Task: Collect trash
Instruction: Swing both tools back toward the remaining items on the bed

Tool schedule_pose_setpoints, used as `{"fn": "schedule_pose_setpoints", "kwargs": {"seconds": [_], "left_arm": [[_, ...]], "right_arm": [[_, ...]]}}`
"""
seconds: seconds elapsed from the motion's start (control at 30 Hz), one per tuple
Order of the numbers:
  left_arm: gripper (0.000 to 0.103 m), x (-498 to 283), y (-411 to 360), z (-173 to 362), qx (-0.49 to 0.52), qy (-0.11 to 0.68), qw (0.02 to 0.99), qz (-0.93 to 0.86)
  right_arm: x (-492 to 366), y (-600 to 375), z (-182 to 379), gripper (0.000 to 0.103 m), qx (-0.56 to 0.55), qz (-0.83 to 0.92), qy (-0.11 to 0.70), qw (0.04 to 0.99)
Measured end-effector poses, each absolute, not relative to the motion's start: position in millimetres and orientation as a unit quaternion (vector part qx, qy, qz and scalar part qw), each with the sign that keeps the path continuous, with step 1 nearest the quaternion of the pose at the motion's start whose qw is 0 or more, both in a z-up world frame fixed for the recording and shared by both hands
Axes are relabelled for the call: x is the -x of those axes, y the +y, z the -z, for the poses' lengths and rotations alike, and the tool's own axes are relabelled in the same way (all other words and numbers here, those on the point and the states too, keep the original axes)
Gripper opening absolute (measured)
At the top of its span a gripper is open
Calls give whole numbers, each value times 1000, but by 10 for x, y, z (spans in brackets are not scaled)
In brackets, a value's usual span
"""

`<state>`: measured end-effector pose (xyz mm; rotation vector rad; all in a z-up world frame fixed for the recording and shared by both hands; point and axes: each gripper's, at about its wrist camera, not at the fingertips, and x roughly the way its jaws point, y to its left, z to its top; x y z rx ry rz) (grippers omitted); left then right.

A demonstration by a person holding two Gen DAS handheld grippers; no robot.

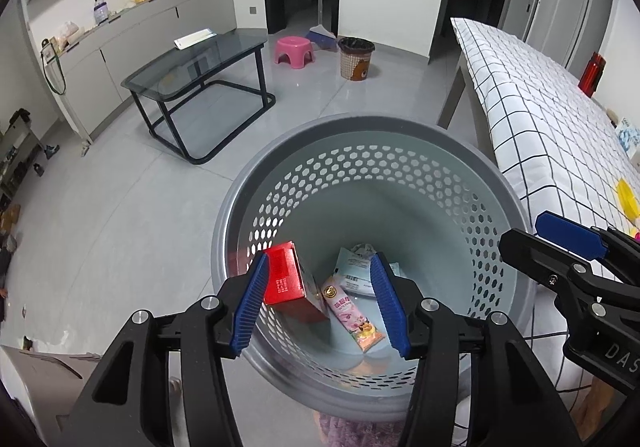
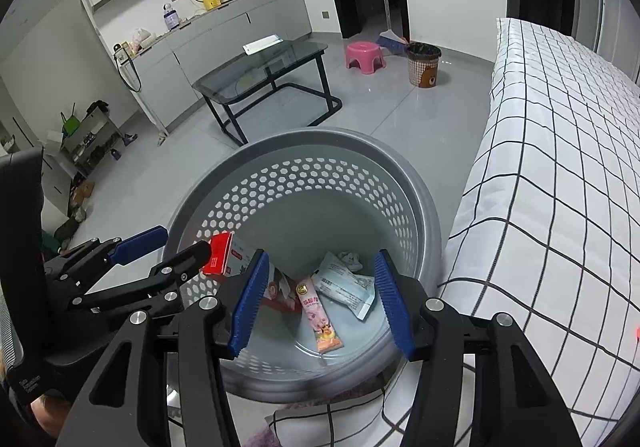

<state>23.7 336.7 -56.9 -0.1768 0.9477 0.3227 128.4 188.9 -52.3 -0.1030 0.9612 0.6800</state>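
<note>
A grey perforated bin (image 1: 420,151) stands on the floor beside the bed; it also shows in the right wrist view (image 2: 240,159). Inside lie a red box (image 1: 286,281) (image 2: 220,259), a pink snack wrapper (image 1: 352,313) (image 2: 320,321), a pale plastic packet (image 1: 352,271) (image 2: 344,283) and a crumpled white scrap (image 2: 350,258). My left gripper (image 1: 320,303) hovers open over the bin, the box just past its left finger. My right gripper (image 2: 320,307) is open and empty over the bin. Each gripper shows in the other's view, the left (image 2: 148,247) and the right (image 1: 560,235).
A bed with a checked cover (image 1: 540,119) (image 2: 560,167) runs along the right. A glass coffee table (image 1: 200,63), a pink stool (image 1: 294,51), a woven bin (image 1: 356,57) and a broom (image 1: 322,35) stand across the grey floor. A red bottle (image 1: 593,73) rests on the bed.
</note>
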Motion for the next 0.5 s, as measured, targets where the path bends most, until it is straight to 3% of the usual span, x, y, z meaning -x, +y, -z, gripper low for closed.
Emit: {"fn": "schedule_pose_setpoints", "kwargs": {"seconds": [0.5], "left_arm": [[65, 43, 2937, 198, 67, 416, 895, -143]], "right_arm": [[-820, 1304, 173, 56, 31, -300, 401, 865]]}}
